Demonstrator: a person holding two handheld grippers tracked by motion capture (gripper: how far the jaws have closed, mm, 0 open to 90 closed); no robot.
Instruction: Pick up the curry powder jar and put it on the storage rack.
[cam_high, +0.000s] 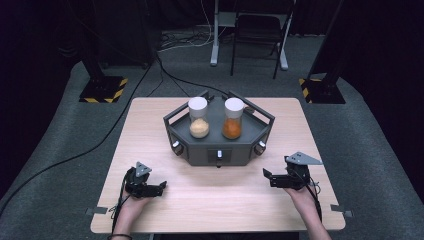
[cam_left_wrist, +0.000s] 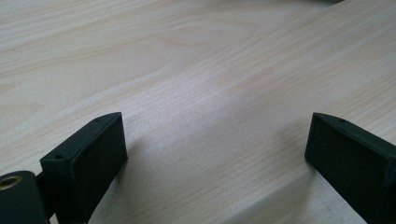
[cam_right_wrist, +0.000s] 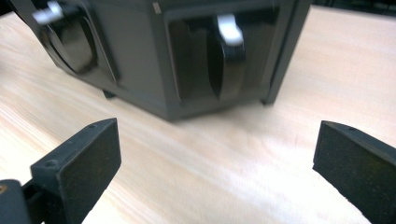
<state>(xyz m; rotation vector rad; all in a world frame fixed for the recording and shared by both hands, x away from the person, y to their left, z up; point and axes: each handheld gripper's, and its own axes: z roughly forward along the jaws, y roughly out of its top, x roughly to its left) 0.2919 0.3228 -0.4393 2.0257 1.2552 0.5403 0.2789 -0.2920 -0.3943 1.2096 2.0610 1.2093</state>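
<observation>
Your right gripper (cam_high: 272, 178): jaws wide apart, nothing between the pads, just bare wood. One finger (cam_right_wrist: 88, 158) at left, one at right in its own view. Straight ahead of those fingertips, near but not touching, sits the dark grey tray (cam_right_wrist: 140, 60); you see two of its side panels, each with one black knob (cam_right_wrist: 226, 60) carrying a white mark. That view is a bit blurred.

Your left gripper (cam_high: 159, 188): jaws also spread, two pads, empty gap. One finger (cam_left_wrist: 93, 154) low left in its view, the other low right. Ahead of them is only tabletop (cam_left_wrist: 196, 70) grain; a dark sliver at the top edge, too small to identify.

From the high view: both grippers lie low on the near part of the table (cam_high: 150, 115), one per hand, tips turned inward toward each other, well apart. Left hand (cam_high: 131, 206) near-left, right hand (cam_high: 302, 196) near-right. One grey three-cornered plate on each gripper.

Beyond and between the fingertips: one six-sided tray (cam_high: 172, 131) at table centre. On it two jars, side by side, upright, each with a white lid: the left jar (cam_high: 198, 118) holds pale tan powder, the right jar (cam_high: 233, 118) holds orange powder. Three knobs show on the tray's near faces, one per face. Right fingertips are closer to the tray than left.
</observation>
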